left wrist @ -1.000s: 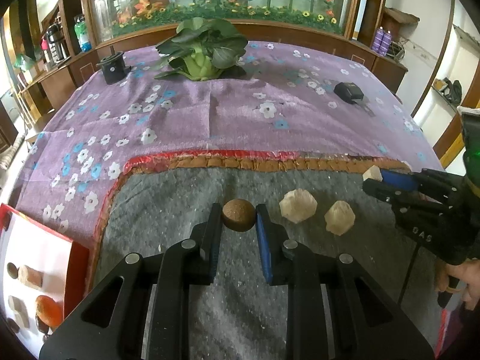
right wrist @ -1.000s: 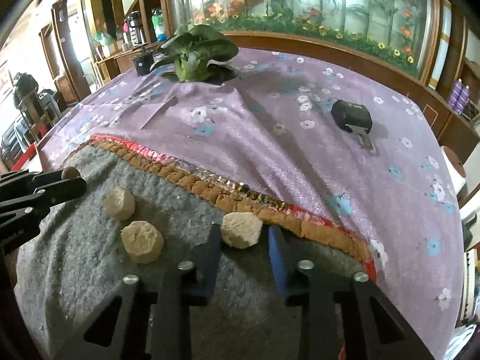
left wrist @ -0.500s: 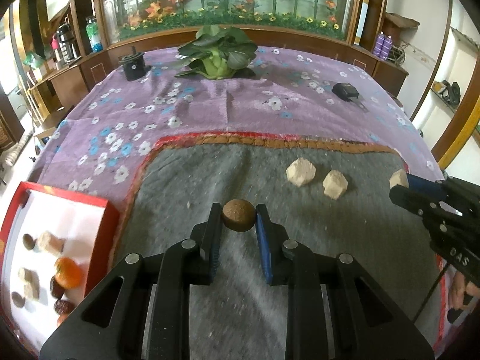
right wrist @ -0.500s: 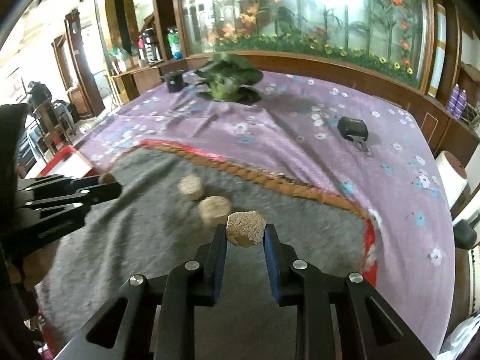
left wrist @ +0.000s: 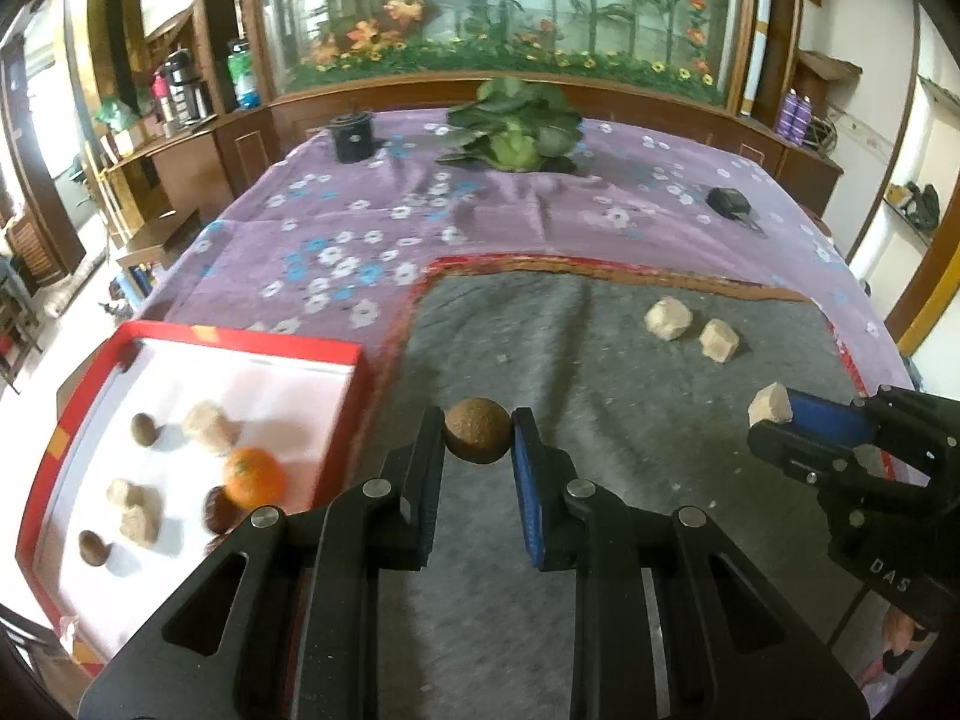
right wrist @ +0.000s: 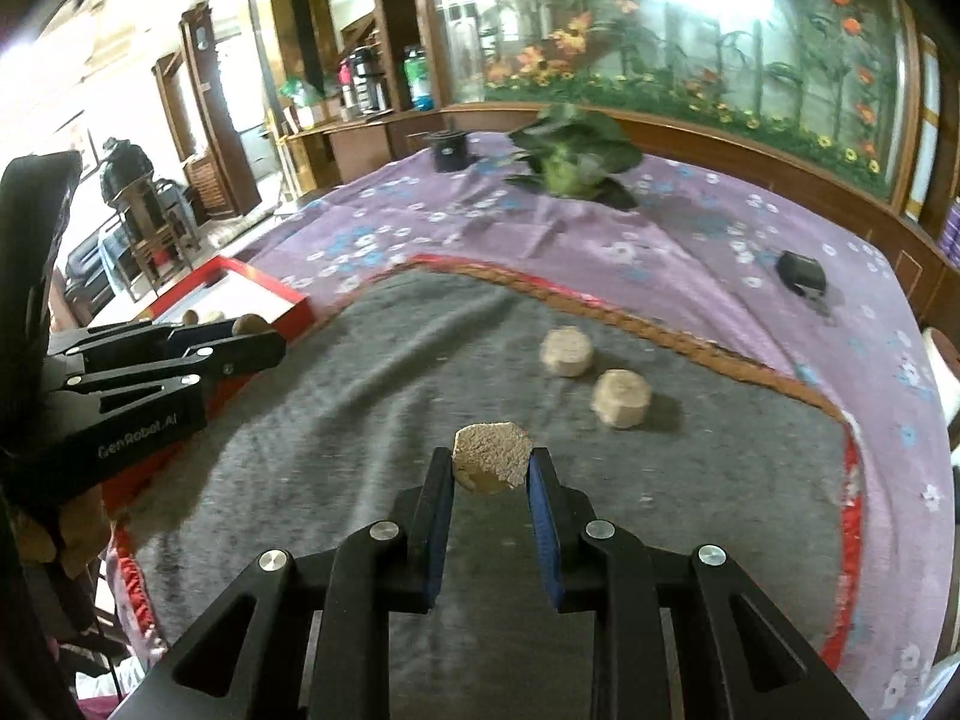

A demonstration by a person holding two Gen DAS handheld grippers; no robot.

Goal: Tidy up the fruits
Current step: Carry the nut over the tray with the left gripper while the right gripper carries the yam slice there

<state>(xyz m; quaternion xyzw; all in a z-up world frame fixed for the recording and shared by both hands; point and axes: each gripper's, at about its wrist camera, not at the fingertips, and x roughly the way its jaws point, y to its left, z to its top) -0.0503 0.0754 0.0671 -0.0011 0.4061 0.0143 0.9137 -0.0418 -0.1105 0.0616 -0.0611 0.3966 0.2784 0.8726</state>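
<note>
Now, what we see, item by item:

Left gripper [left wrist: 478,438]: clenched on a brown round fruit [left wrist: 477,430], carried clear of the grey felt mat [left wrist: 600,480] below it.

Right gripper [right wrist: 490,468]: clenched on a pale crumbly block [right wrist: 492,457], also lifted off the mat; in the left wrist view it sits to the right of our left fingers.

Red tray [left wrist: 354,354]: to the left of the left gripper and lower, holding an orange [left wrist: 253,477], several brown fruits and pale blocks. We judge it the drop-off for both loads.

Left behind: two more pale blocks [left wrist: 668,318] lie on the mat ahead and right of the left gripper, close together; they may be touching, but we cannot tell.

Risk, roll: the brown fruit is round and pinched only at its sides; a jerk could spin it out, and it would run across the mat.

Risk, crumble: the block looks friable, so a harder squeeze may shed bits.

Risk, crowding: both grippers head toward one tray; the fingers could knock each other or bump the orange.

Risk, rim: a low approach could catch the tray wall.

Writing: "GenRobot.AI" on the left gripper's body in the right wrist view; "DAS" on the right gripper, the rest of it cut off.
</note>
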